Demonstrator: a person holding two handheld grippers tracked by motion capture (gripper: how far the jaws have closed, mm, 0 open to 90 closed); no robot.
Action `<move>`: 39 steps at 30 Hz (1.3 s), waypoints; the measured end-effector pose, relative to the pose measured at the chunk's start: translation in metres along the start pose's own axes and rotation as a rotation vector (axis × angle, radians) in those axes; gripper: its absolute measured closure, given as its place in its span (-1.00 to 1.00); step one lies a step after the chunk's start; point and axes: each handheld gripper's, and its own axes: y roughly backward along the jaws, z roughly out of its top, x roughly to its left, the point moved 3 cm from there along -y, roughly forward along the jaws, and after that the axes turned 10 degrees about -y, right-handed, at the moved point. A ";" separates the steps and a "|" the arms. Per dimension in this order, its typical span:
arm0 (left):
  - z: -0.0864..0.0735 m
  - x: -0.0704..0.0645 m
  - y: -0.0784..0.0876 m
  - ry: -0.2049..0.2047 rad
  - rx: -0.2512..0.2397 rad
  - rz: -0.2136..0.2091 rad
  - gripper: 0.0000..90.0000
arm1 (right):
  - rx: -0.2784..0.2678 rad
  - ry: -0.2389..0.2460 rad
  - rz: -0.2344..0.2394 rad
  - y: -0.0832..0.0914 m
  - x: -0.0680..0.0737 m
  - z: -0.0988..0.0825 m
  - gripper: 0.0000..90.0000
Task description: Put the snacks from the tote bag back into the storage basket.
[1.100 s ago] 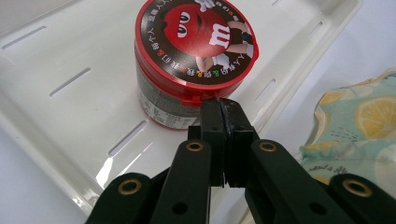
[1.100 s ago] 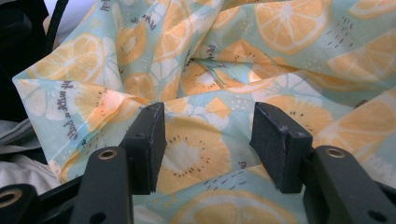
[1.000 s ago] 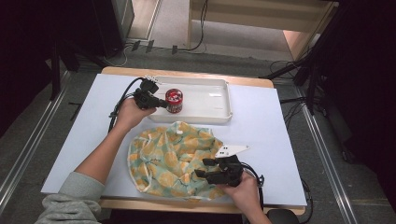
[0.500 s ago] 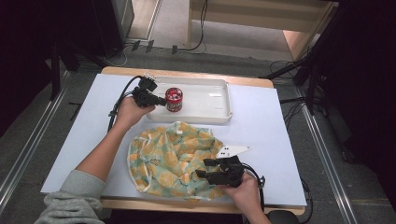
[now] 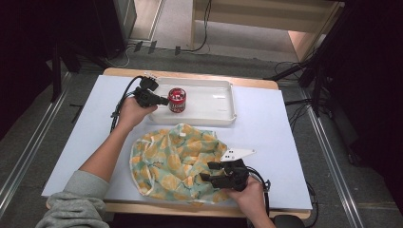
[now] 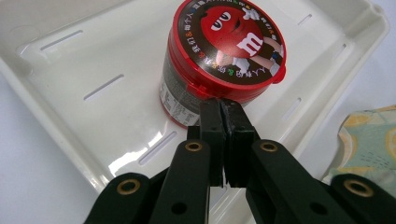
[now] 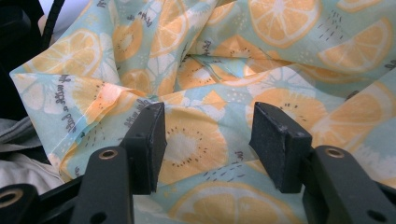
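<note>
A red-lidded candy tub (image 5: 177, 99) (image 6: 224, 46) stands upright at the left end of a white tray (image 5: 214, 116) (image 6: 60, 60). My left gripper (image 5: 165, 101) (image 6: 224, 105) is shut, jaws pressed together with nothing between them, their tips right at the tub's near side below the lid rim. A crumpled cloth printed with orange slices (image 5: 171, 161) (image 7: 280, 60) lies in front of the tray. My right gripper (image 5: 208, 172) (image 7: 208, 140) rests low over the cloth's near right part, open, with cloth under the gap and its pads not pressing it.
The tray sits at the back of a pale table (image 5: 280, 142); its right part holds nothing. The cloth's edge (image 6: 369, 140) lies close to the tray's front rim. The table's front edge runs just behind my right hand. A cable (image 5: 121, 102) trails from the left gripper.
</note>
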 end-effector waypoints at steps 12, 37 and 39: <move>0.007 0.006 -0.004 0.012 0.015 -0.009 0.98 | 0.000 -0.003 0.001 0.000 0.000 -0.001 0.03; 0.001 -0.010 0.011 0.033 -0.006 -0.085 0.69 | -0.026 0.020 -0.001 0.003 0.003 0.001 0.06; 0.000 -0.014 0.013 0.022 0.000 -0.080 0.66 | -0.027 0.017 -0.003 0.004 0.002 0.001 0.06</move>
